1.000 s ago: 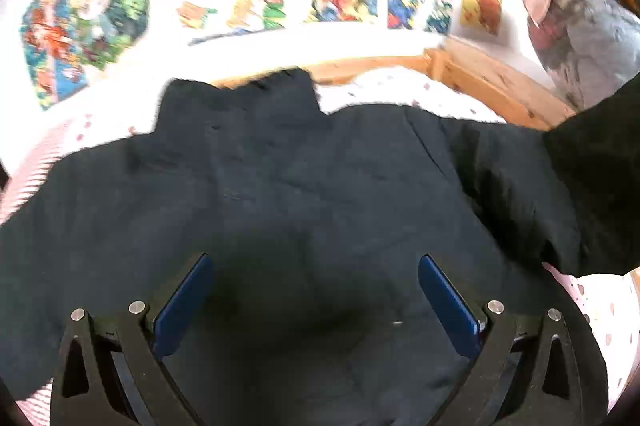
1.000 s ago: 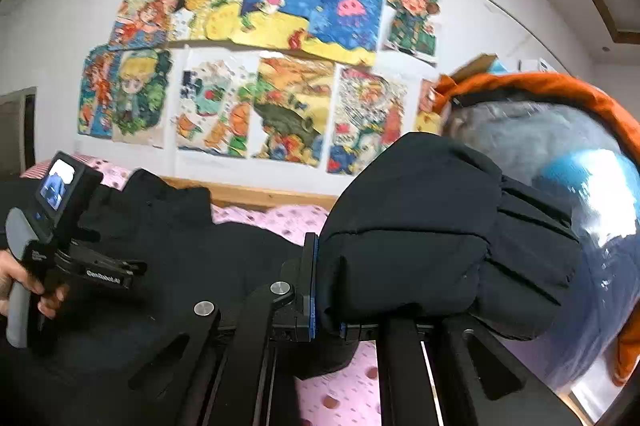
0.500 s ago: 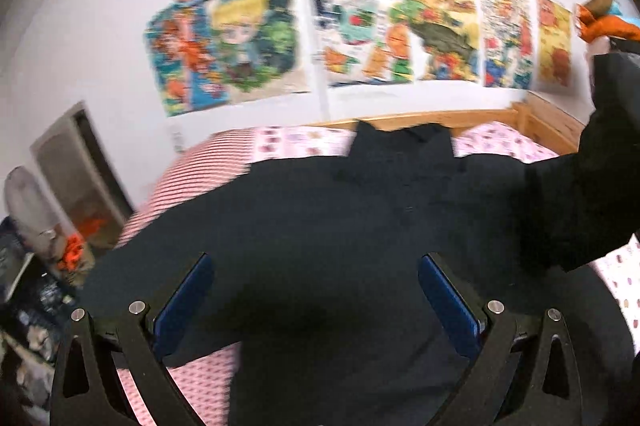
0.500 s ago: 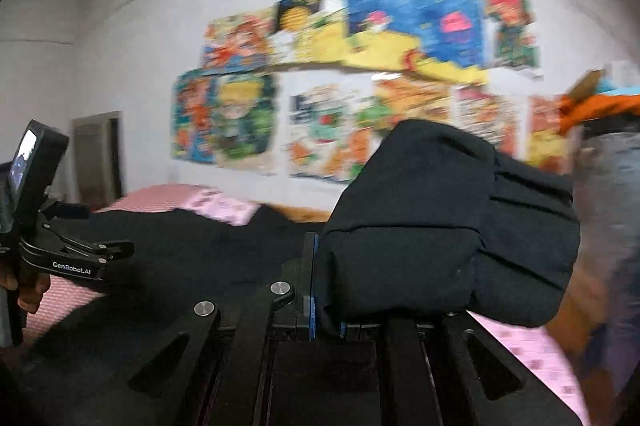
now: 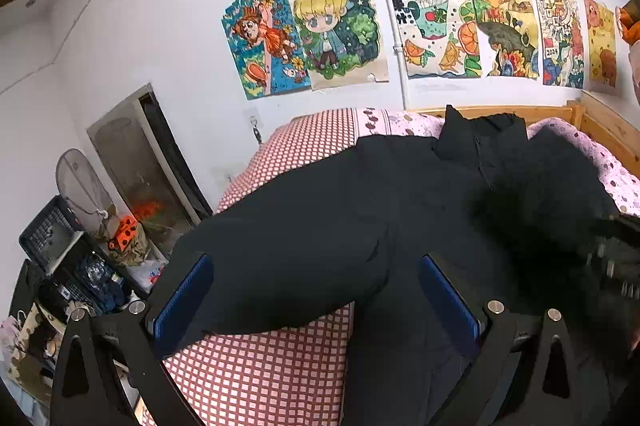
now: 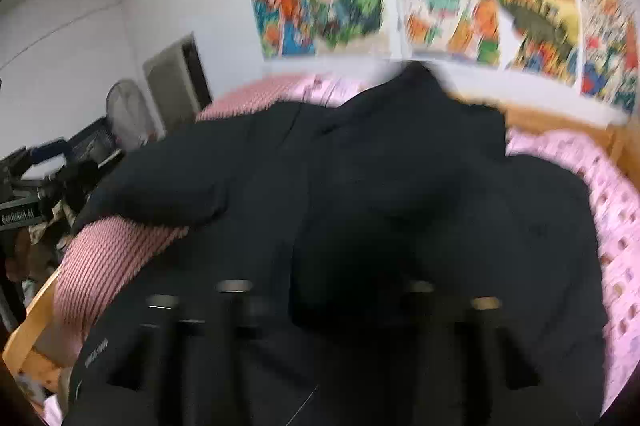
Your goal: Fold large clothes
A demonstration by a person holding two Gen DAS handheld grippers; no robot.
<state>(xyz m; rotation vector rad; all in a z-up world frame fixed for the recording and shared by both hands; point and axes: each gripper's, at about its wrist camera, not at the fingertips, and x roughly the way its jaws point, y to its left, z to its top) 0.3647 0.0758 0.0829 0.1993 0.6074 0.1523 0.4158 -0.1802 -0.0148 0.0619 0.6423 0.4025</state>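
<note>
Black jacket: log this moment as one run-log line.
black jacket: spread on bed | right sleeve: folded across body | left gripper: open, empty | right gripper: just opened, sleeve released

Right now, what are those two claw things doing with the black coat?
Left gripper open, empty, above the black jacket. Right gripper jaws just opened, sleeve dropped onto jacket. Jacket spread on bed; left sleeve unfolded. Nothing in the way.

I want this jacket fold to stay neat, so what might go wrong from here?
The right tongs have just been opening, dropping the sleeve onto the black jacket; it looks bunched near the right edge and may slide back out. The other sleeve reaches toward the edge of the checked bedspread and could drag off. The left tongs stand open above it, holding nothing.
</note>
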